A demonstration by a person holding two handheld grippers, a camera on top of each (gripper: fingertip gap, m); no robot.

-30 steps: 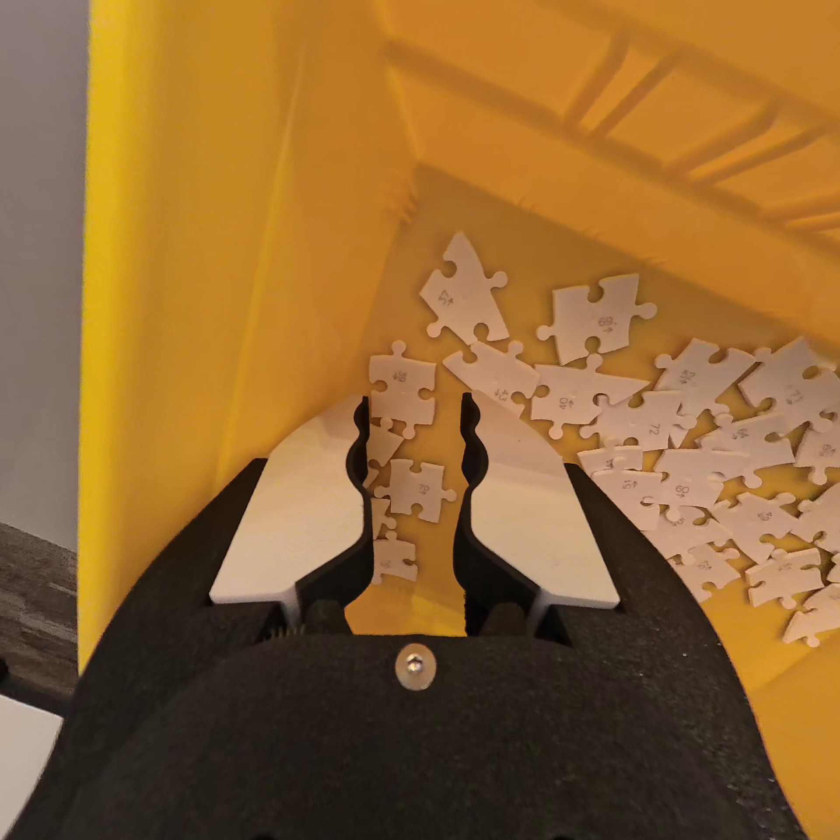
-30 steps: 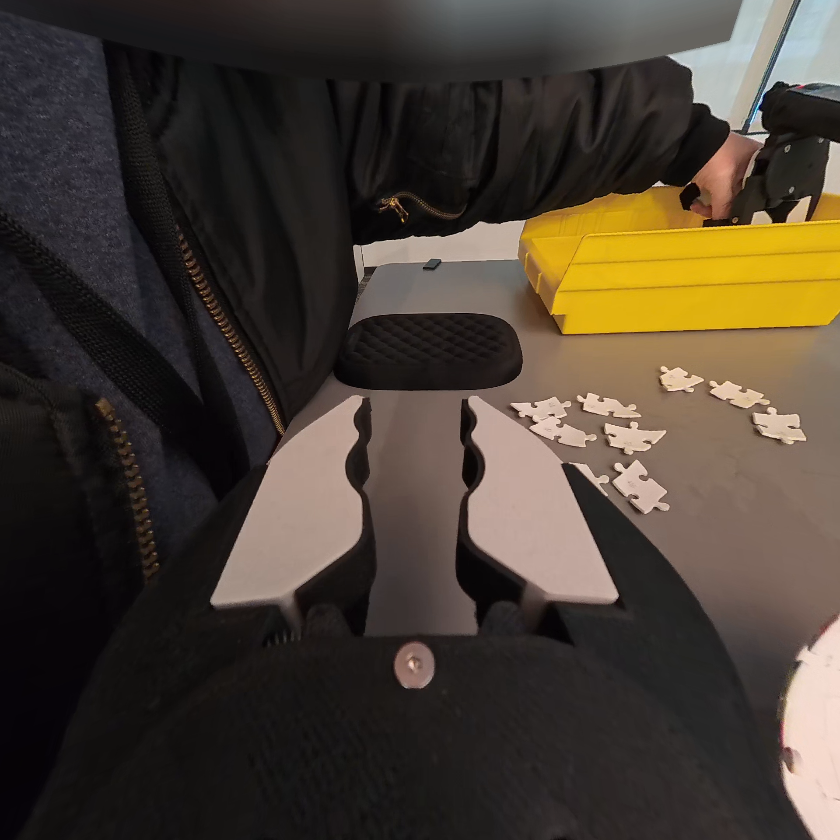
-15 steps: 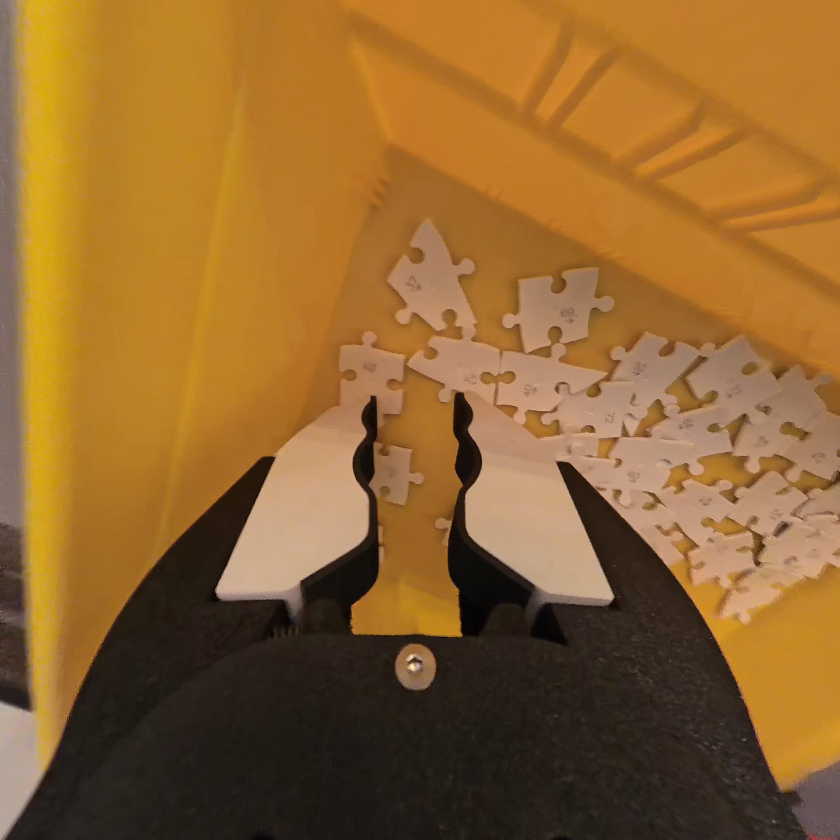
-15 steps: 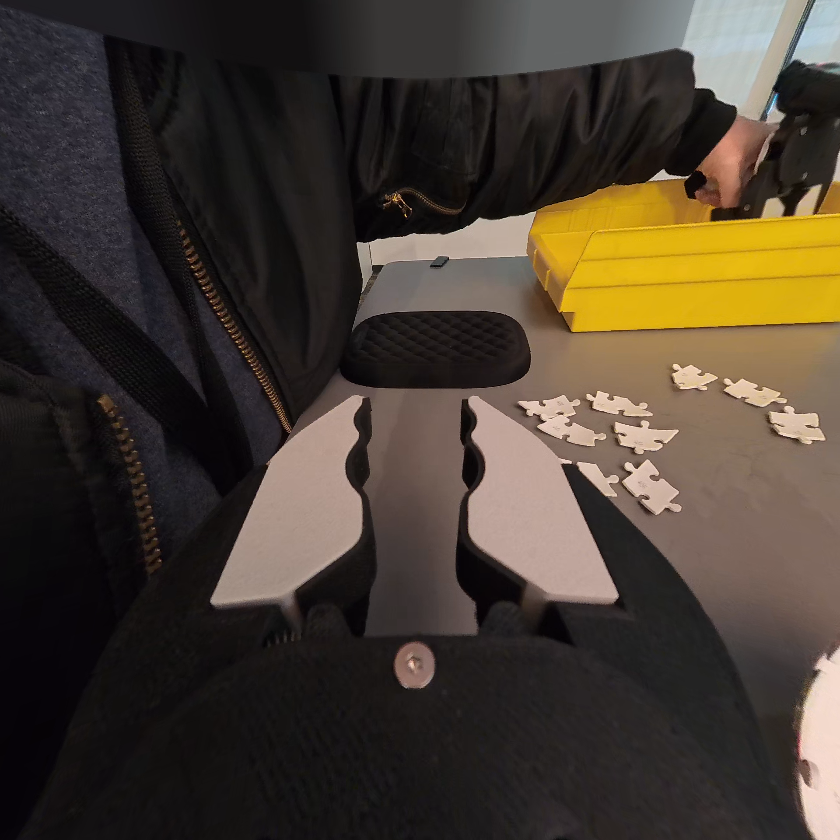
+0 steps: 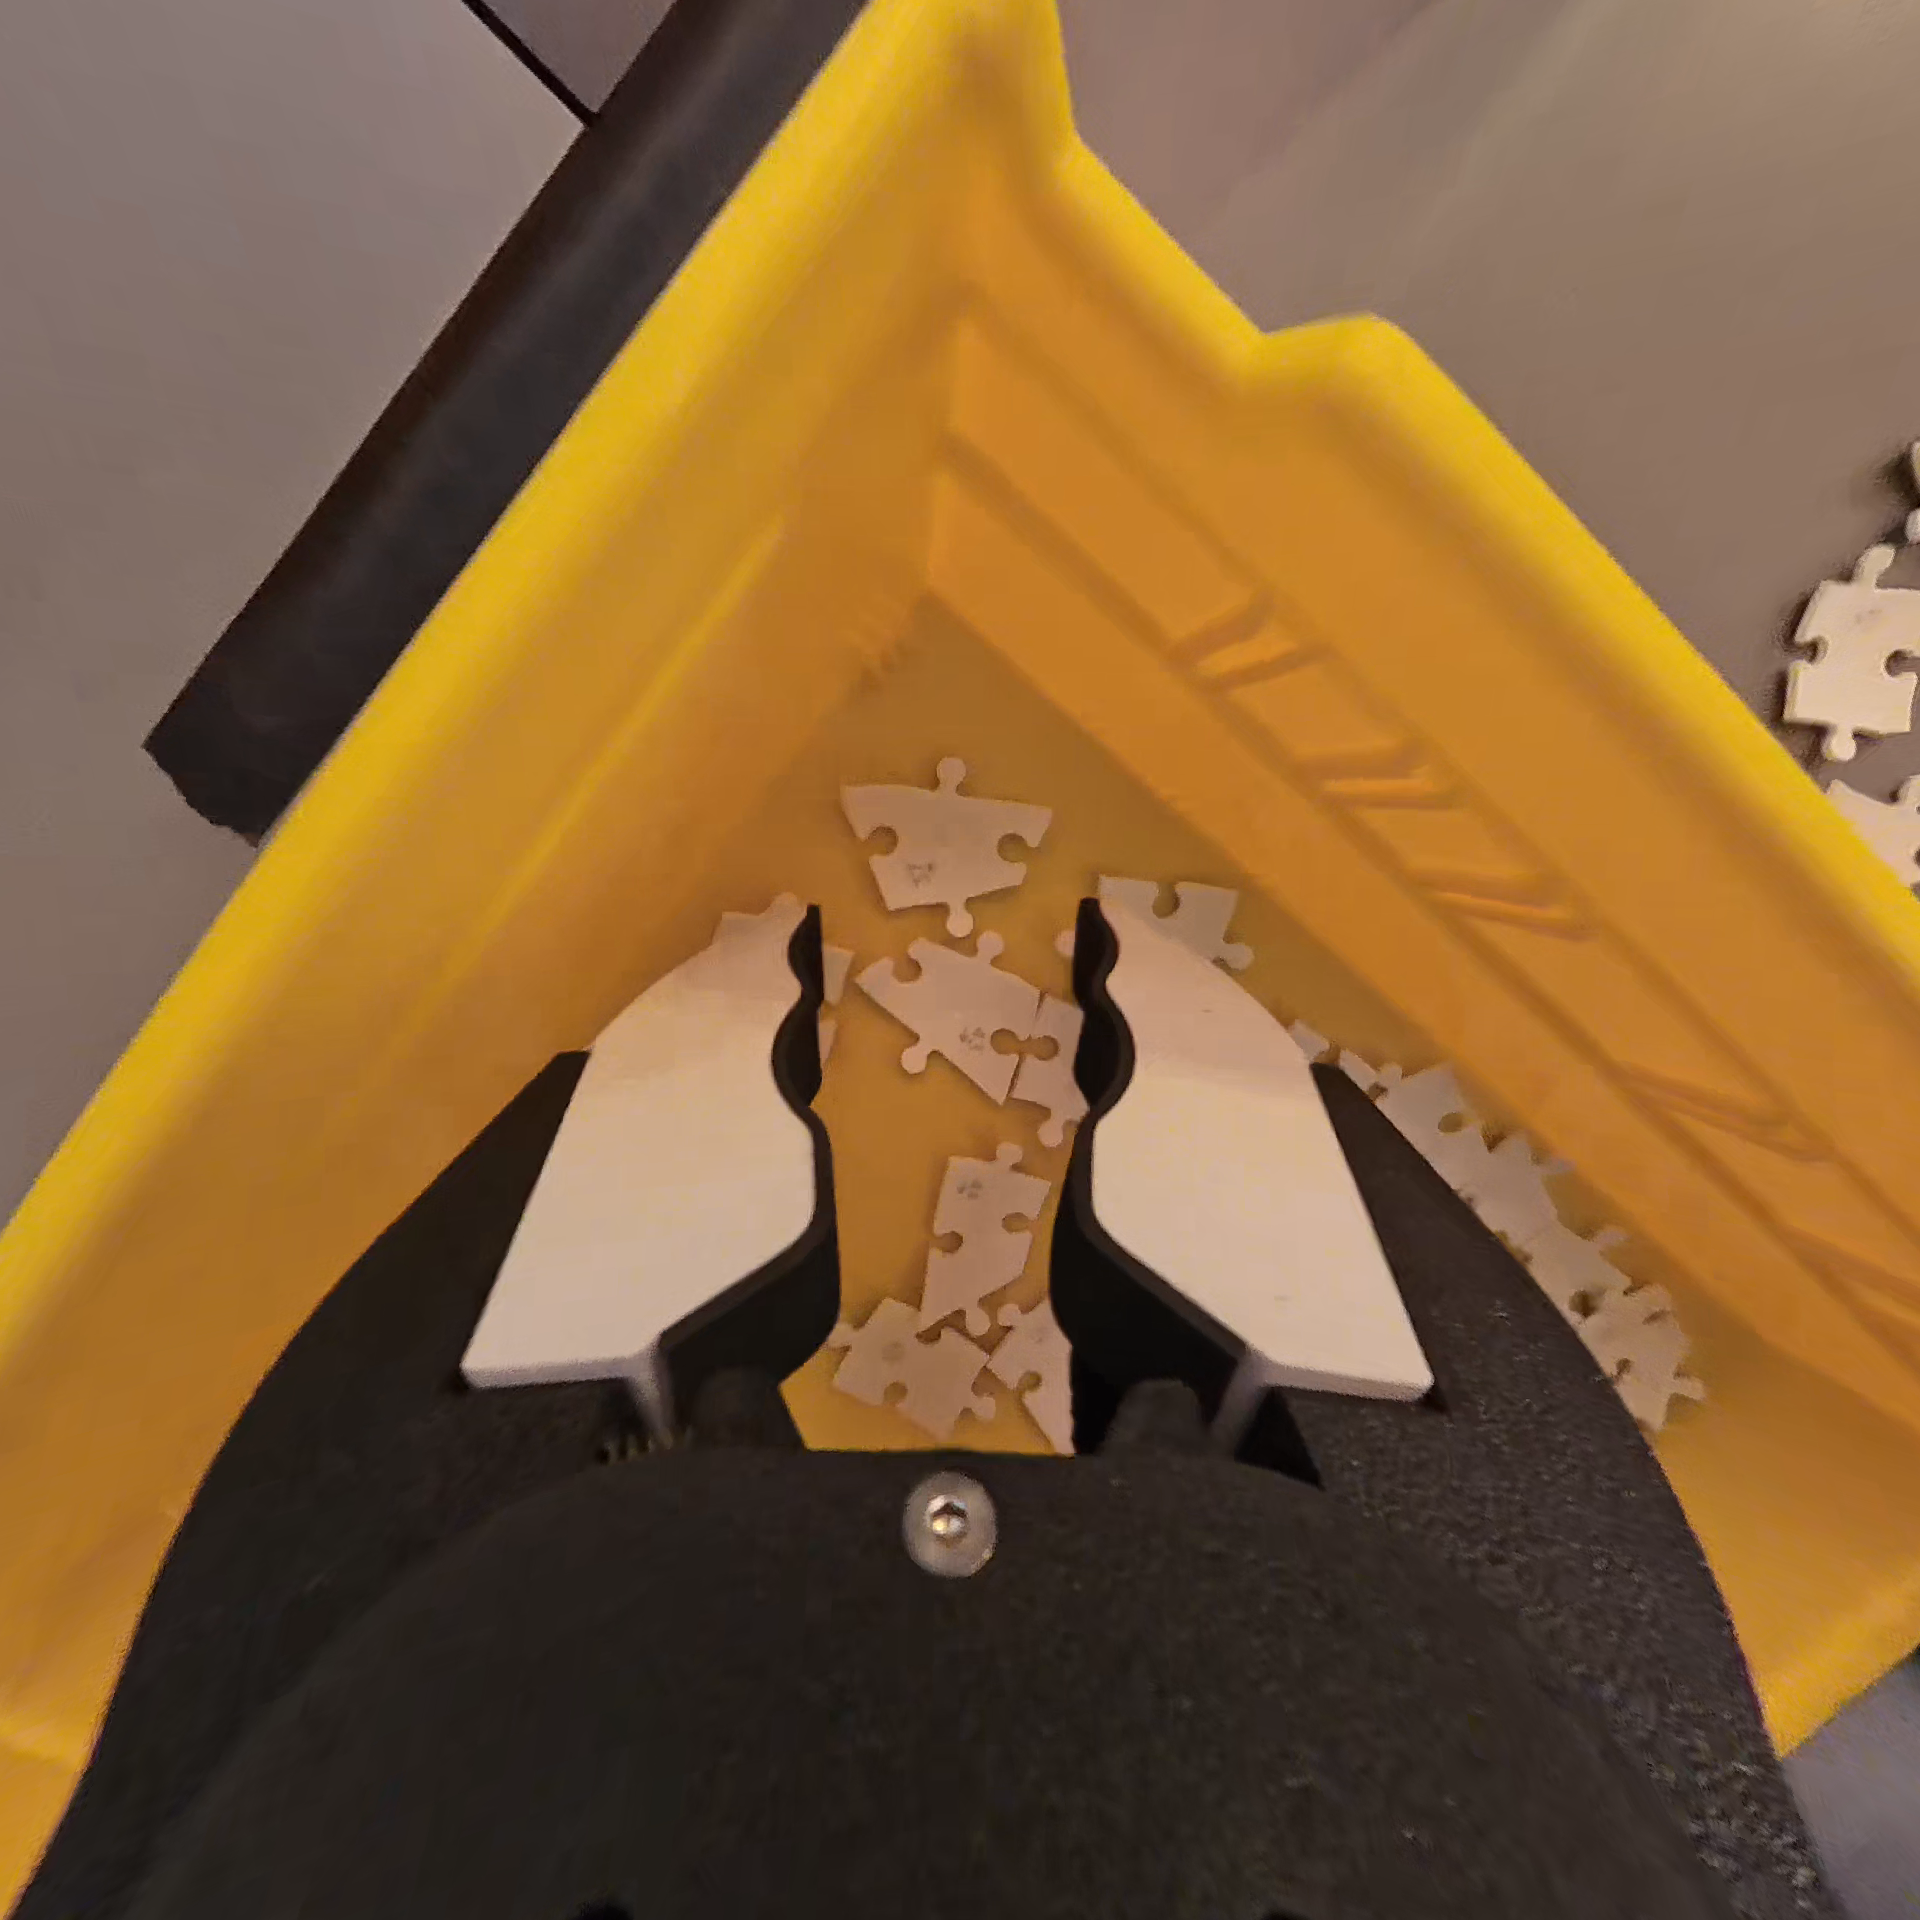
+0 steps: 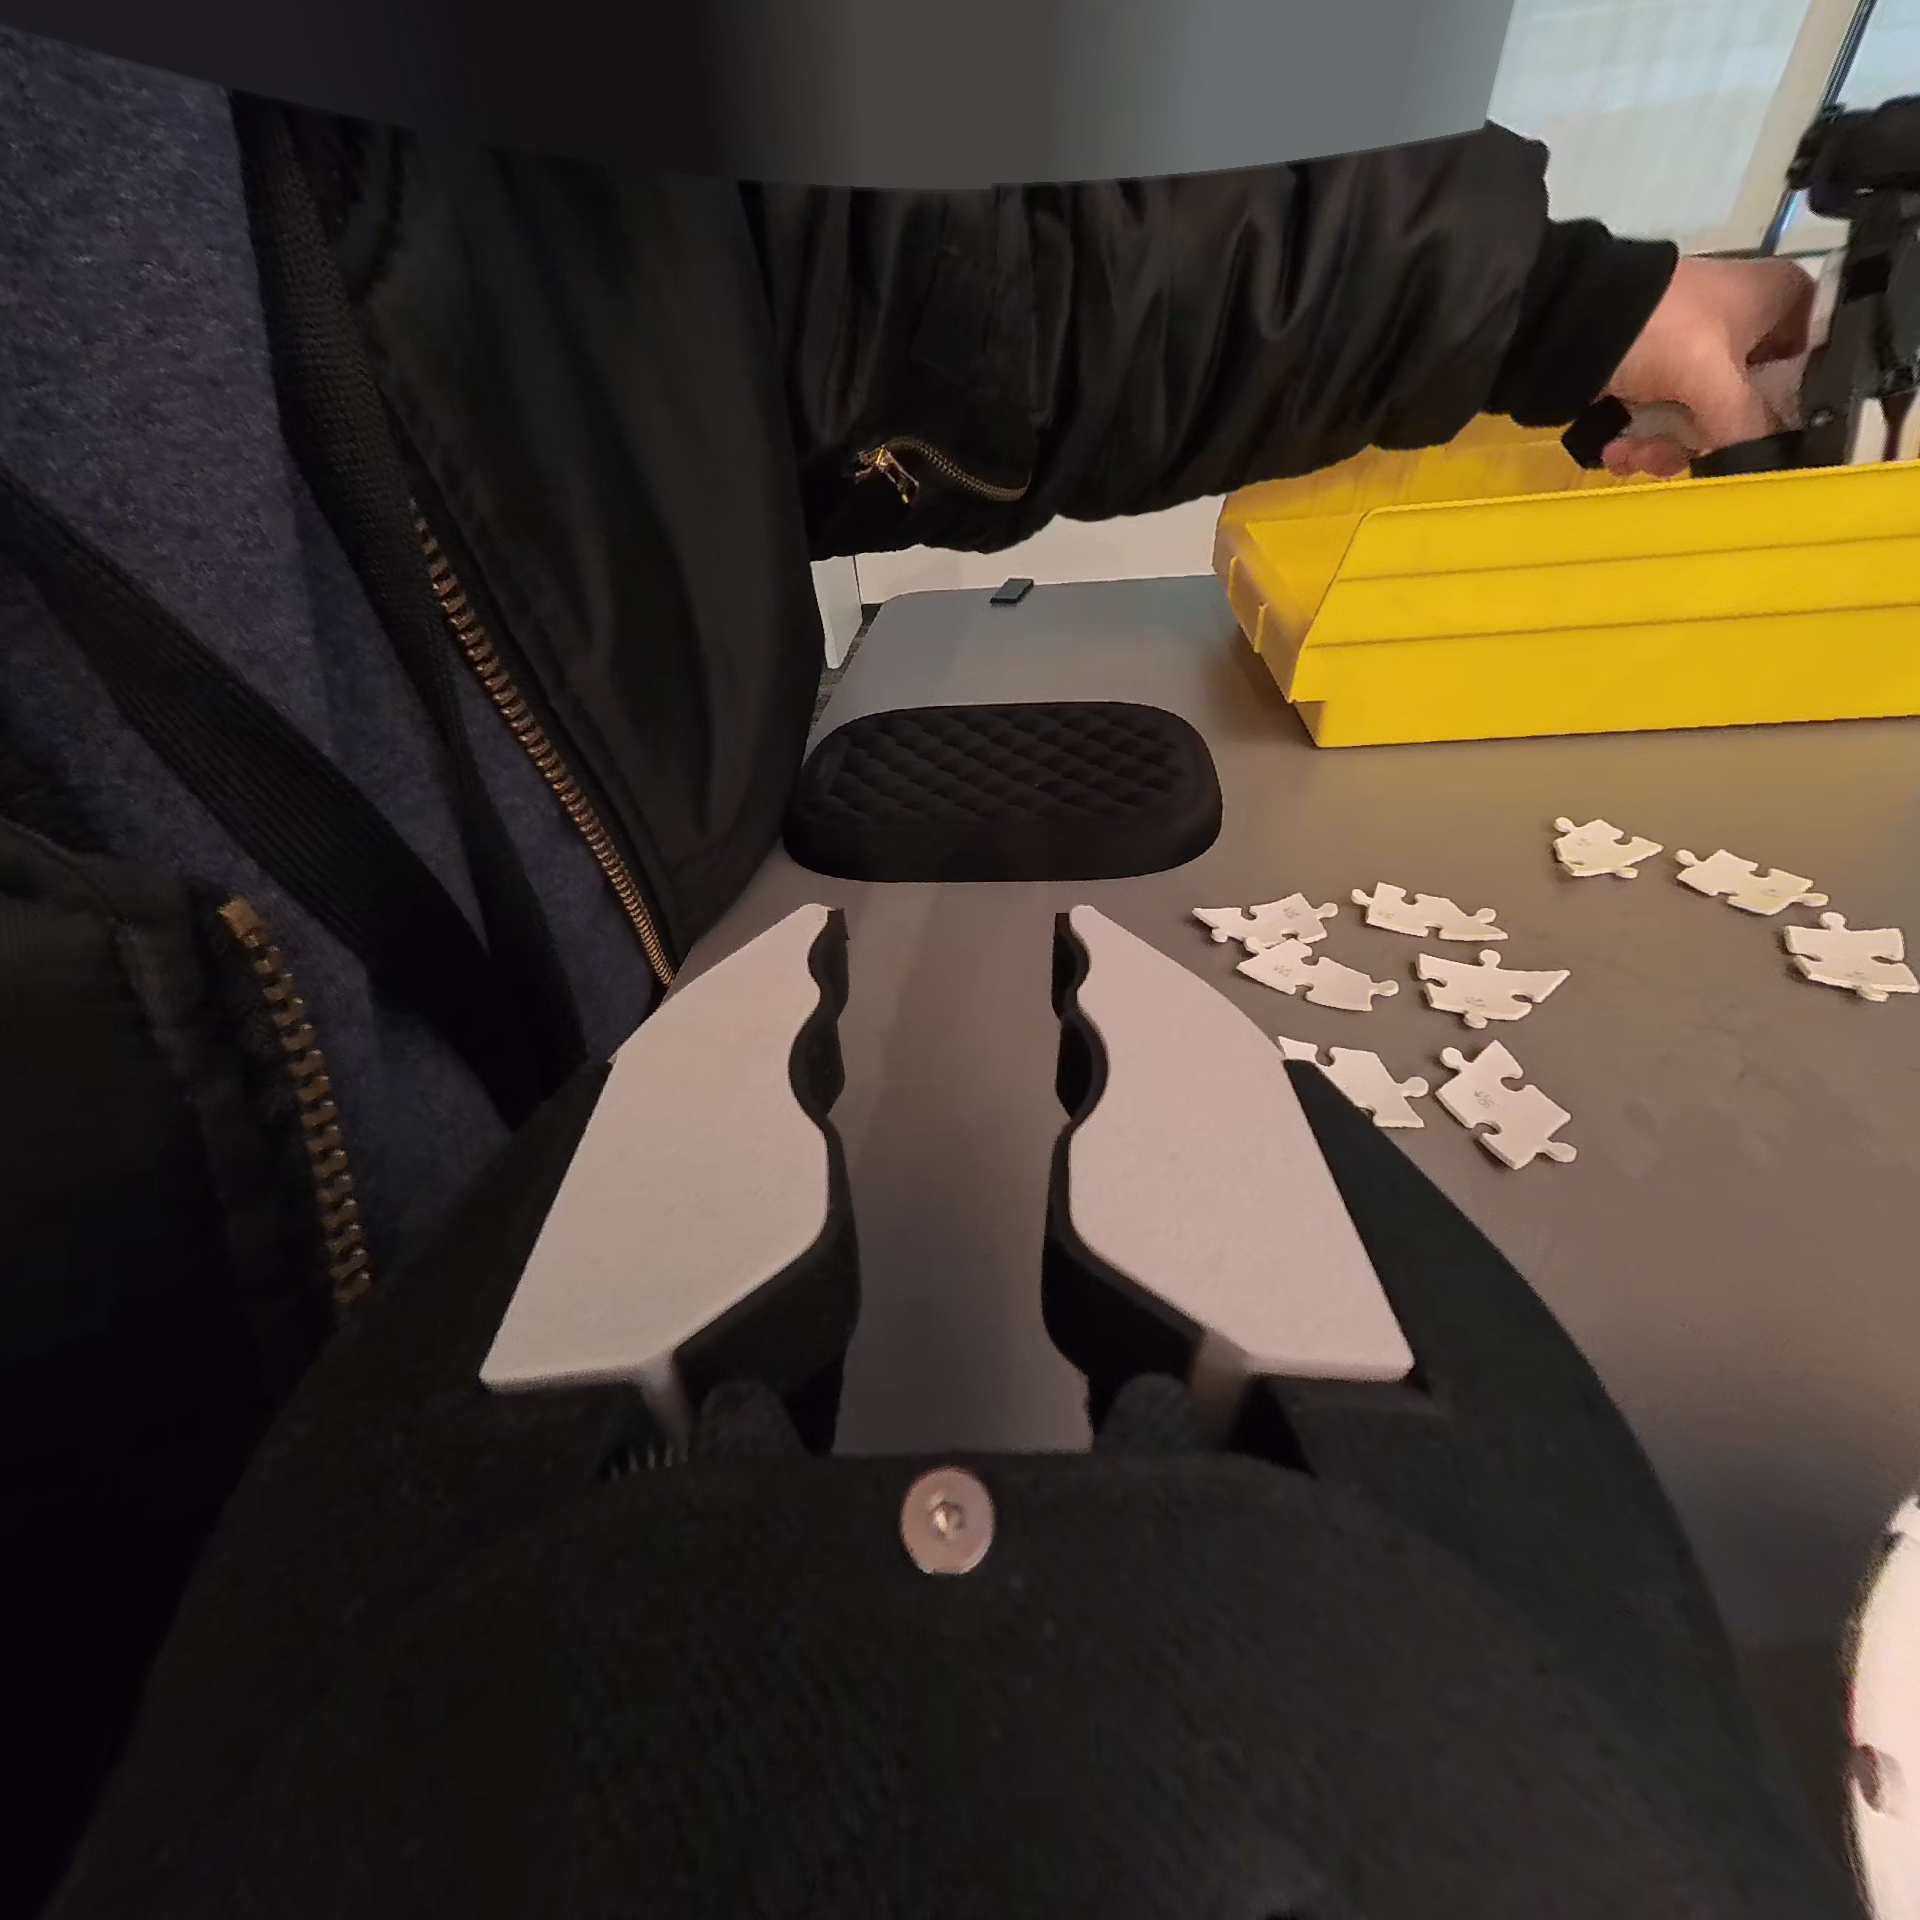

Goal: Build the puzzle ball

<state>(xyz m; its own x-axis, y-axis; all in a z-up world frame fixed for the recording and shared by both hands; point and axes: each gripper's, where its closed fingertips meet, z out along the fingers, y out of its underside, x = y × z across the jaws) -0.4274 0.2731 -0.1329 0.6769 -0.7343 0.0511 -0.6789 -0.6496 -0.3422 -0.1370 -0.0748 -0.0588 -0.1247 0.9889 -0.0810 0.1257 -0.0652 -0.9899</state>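
The left tool (image 5: 943,914) points steeply downward with its two fingers spread apart and nothing between them, gripped by a hand (image 6: 1704,364) on an outstretched black-sleeved arm (image 6: 1195,343), while the right tool (image 6: 951,920) is held low, likewise spread and empty.

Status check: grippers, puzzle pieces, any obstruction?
Left gripper open over pieces in yellow bin. Right gripper open, empty, above table. Loose pieces on table. No obstruction.

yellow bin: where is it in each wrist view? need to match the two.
Left wrist view: the yellow bin fills the middle, seen from above, with the open left gripper inside over white pieces.
Right wrist view: the bin stands at upper right on the grey table, side wall facing the camera.
Shared landmark: loose puzzle pieces on the table beside the bin.
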